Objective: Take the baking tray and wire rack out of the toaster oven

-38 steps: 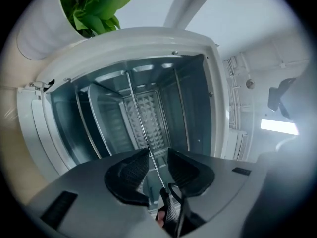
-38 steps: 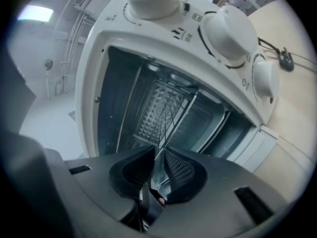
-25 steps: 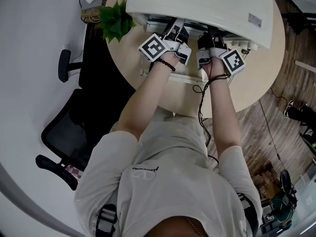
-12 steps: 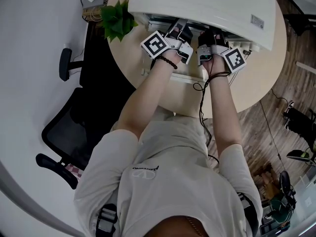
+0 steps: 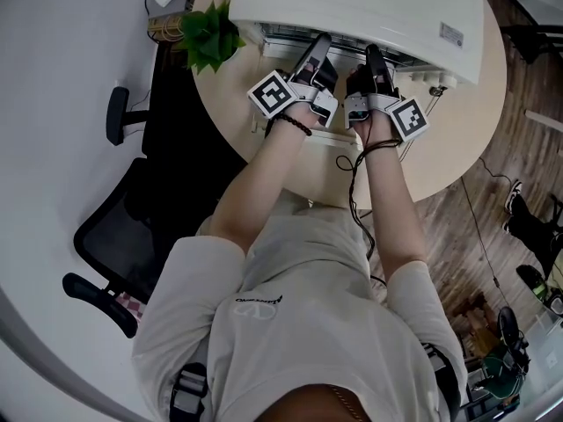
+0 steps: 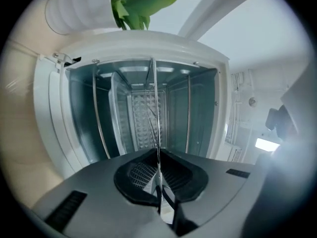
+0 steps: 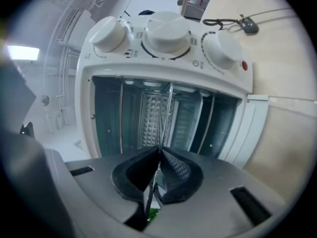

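Observation:
The white toaster oven (image 5: 352, 3) stands open on the round table. The wire rack (image 6: 154, 108) shows edge-on as a thin metal line running from the oven's cavity to my jaws, and its wires (image 5: 303, 35) peek out under the oven's top. My left gripper (image 6: 158, 167) is closing, its pads pressed on the rack's front edge. My right gripper (image 7: 159, 165) is also closing, pinching the same thin edge (image 7: 166, 113) further right. In the head view, the left gripper (image 5: 318, 51) and right gripper (image 5: 374, 58) reach side by side into the oven's mouth. No baking tray can be made out.
The open oven door (image 5: 339, 137) lies flat under my wrists. Three white knobs (image 7: 166, 31) sit beside the cavity. A potted plant (image 5: 207, 33) stands left of the oven, and a black office chair (image 5: 132, 218) is at the table's left. A cable (image 7: 233, 21) lies on the table.
Both grippers have closed onto the rack's front edge. The hands have shifted slightly left, and more of the rack's wires show at the oven's mouth.

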### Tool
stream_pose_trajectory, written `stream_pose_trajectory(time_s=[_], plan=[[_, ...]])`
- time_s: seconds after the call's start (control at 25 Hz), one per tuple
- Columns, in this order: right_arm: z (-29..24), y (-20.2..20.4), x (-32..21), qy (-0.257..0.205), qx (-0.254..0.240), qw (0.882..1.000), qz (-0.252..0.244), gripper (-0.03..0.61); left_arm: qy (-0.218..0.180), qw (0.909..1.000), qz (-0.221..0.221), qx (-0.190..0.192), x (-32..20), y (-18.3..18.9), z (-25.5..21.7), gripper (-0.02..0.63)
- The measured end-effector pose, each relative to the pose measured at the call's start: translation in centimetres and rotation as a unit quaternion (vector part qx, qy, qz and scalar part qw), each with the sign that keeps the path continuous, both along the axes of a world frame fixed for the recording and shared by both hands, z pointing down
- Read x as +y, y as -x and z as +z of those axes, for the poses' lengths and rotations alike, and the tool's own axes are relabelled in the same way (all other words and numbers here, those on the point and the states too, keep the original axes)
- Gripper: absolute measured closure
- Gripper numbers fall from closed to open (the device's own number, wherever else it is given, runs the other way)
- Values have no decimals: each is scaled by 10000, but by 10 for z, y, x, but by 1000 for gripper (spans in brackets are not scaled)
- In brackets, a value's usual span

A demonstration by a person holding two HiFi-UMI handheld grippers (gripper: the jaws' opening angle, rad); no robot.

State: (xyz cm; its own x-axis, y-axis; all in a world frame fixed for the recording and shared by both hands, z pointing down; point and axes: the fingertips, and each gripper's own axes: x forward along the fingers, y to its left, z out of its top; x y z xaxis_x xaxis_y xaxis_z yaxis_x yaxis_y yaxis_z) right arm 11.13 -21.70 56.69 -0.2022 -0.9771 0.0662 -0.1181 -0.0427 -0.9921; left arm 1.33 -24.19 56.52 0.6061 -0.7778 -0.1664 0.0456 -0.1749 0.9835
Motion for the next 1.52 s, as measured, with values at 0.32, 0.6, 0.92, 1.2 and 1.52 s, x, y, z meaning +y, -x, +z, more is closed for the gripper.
stream_pose_trajectory(time_s=[0.32, 0.6, 0.92, 1.2, 1.52], plan=[[-1, 5, 27, 82, -58, 9999, -40, 572, 21, 10000, 6, -29, 26, 6, -1, 598], [2, 11, 54, 139, -98, 9998, -79, 572, 93, 10000, -2, -32, 53, 12, 1, 601], [4, 17, 84, 228, -124, 9995, -175, 572, 216, 9997, 38, -66, 84, 17, 4, 604], [4, 26, 111, 302, -157, 9990, -296, 572, 277, 9995, 53, -104, 111, 25, 5, 604], [1, 33, 139, 349, -171, 9980, -506, 572, 406, 9988, 137, -216, 139, 29, 4, 604]])
